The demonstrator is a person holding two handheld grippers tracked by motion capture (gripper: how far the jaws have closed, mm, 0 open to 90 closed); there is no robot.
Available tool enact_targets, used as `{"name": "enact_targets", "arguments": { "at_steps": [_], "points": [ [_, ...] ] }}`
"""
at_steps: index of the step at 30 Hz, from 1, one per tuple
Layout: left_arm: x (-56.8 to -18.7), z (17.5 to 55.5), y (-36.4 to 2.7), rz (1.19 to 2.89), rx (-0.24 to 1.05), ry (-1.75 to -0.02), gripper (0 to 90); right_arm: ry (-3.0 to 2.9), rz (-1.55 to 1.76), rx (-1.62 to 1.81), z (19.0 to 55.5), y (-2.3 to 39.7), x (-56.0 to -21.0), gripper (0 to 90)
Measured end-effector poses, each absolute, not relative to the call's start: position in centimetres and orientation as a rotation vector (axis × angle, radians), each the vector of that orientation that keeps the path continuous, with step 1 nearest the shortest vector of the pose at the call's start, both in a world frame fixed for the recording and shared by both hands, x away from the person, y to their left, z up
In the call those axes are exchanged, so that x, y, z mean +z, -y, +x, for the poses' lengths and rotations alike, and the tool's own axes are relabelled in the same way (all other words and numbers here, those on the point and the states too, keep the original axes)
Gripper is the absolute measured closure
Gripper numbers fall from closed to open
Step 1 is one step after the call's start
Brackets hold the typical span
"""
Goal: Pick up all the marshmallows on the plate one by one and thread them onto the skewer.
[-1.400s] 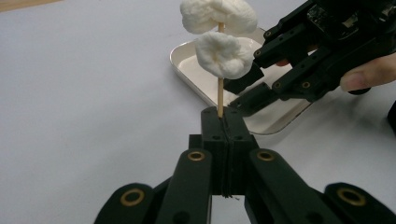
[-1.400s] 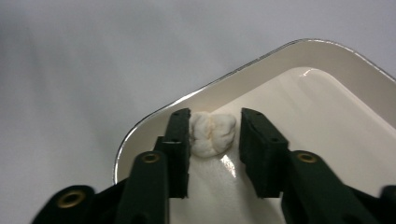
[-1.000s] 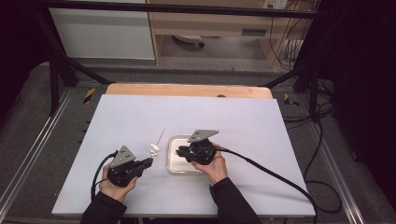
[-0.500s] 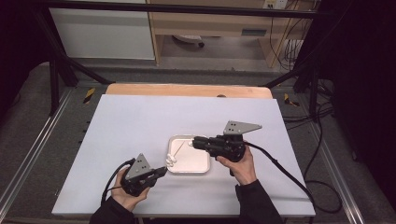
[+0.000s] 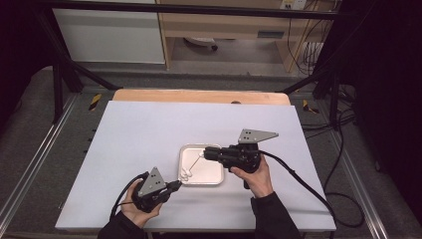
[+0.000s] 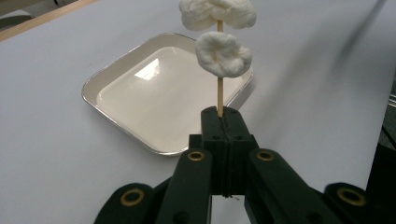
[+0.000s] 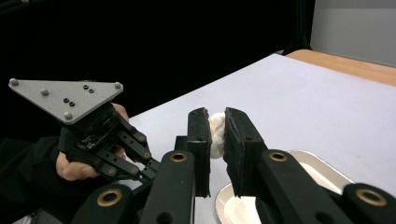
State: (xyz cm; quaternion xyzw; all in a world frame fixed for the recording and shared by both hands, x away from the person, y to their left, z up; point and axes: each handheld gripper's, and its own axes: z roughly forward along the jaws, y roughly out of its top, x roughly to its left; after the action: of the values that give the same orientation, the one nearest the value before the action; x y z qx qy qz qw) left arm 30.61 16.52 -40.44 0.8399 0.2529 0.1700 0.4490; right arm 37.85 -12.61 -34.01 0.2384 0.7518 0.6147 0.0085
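Observation:
My left gripper (image 5: 175, 185) (image 6: 223, 121) is shut on the lower end of a wooden skewer (image 6: 219, 95). Two white marshmallows (image 6: 223, 53) are threaded on it. The skewer (image 5: 194, 164) slants up over the silver tray (image 5: 211, 174) toward my right gripper (image 5: 205, 154). In the right gripper view, the right gripper (image 7: 215, 140) is shut on a third white marshmallow (image 7: 216, 133), squeezed between its pads. I cannot tell whether that marshmallow touches the skewer's tip. The right gripper hovers above the tray's right half.
The tray (image 6: 154, 102) lies on a white table top (image 5: 149, 134), with a wooden strip (image 5: 199, 96) along the far edge. The left gripper's grey plate (image 7: 70, 98) and the hand holding it are close at the left in the right gripper view. Cables trail off to the right.
The left gripper has carried the skewer to the right, over the tray's near left corner. The right gripper has lifted off the tray and shifted right. Both barely moved in the last half second.

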Motion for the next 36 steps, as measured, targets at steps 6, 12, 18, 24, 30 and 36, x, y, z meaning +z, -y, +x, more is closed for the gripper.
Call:
{"name": "enact_targets", "arguments": {
  "at_steps": [6,12,18,24,30,36],
  "points": [
    [-40.36,30.47,-16.42,2.084,0.436,-0.601,89.4,-2.353,0.743,1.934,37.8,12.74,-33.83,80.7],
    [-40.4,30.34,-16.31,2.091,0.457,-0.574,89.4,-2.395,0.762,1.931,37.99,12.53,-34.13,81.0],
    [-40.44,30.23,-16.21,2.102,0.468,-0.54,89.4,-2.413,0.775,1.929,38.13,12.3,-34.43,81.4],
    [-40.37,30.52,-16.37,2.092,0.452,-0.576,89.4,-2.396,0.781,1.928,37.96,12.38,-34.28,82.8],
    [-40.31,30.51,-16.49,2.088,0.459,-0.578,89.4,-2.359,0.786,1.96,38.0,12.58,-33.98,83.9],
    [-40.29,30.42,-16.45,2.094,0.463,-0.547,89.4,-2.349,0.79,1.968,37.98,12.72,-33.82,84.3]
  ]
}}
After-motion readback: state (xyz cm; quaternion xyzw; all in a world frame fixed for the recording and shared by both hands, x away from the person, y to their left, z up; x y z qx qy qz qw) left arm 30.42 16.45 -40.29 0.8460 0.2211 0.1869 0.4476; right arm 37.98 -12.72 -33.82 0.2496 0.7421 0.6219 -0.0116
